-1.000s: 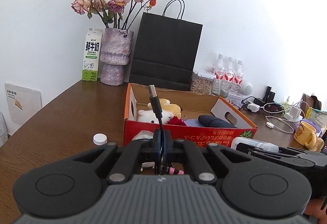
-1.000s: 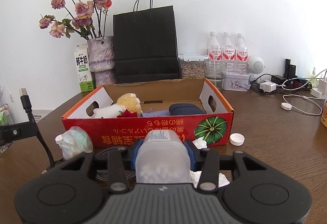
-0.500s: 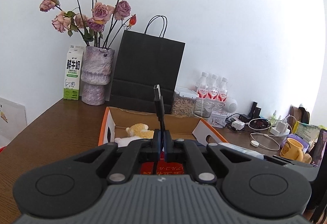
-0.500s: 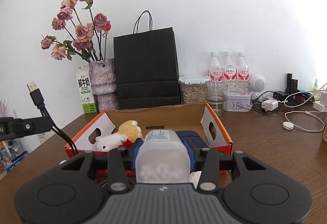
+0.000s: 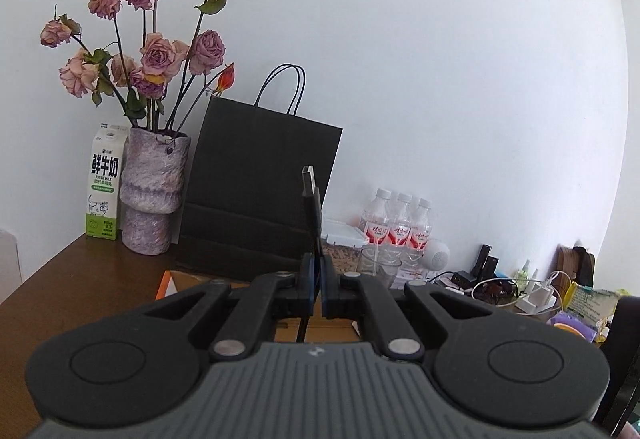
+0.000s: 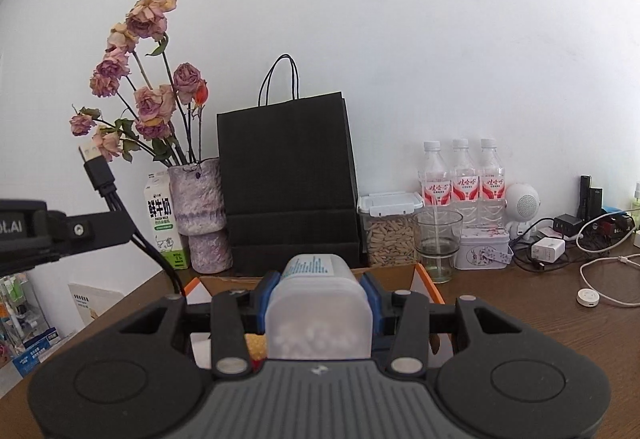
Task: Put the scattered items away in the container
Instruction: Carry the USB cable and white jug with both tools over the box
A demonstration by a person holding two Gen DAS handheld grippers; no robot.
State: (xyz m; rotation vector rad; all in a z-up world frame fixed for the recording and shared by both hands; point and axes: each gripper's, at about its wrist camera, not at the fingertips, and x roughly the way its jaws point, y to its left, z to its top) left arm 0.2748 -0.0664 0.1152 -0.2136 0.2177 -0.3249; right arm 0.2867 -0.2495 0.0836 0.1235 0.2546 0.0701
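Lifted since before above the red-orange cardboard box [image 6: 426, 281]: left hand-held gripper [image 5: 316, 289] clamped on limp black USB cable [image 5: 311, 199], right hand-held gripper [image 6: 318, 305] clamped on light, slippery frosted plastic bottle [image 6: 318, 315].

Bright white wall [image 6: 400, 39] behind brown wooden table [image 6: 520, 299].

Each gripper, left gripper [image 5: 316, 281] and right gripper [image 6: 318, 297], has a ribbed grey housing behind black linkage arms with silver pivot screws, and blue-edged fingers [image 6: 370, 293].
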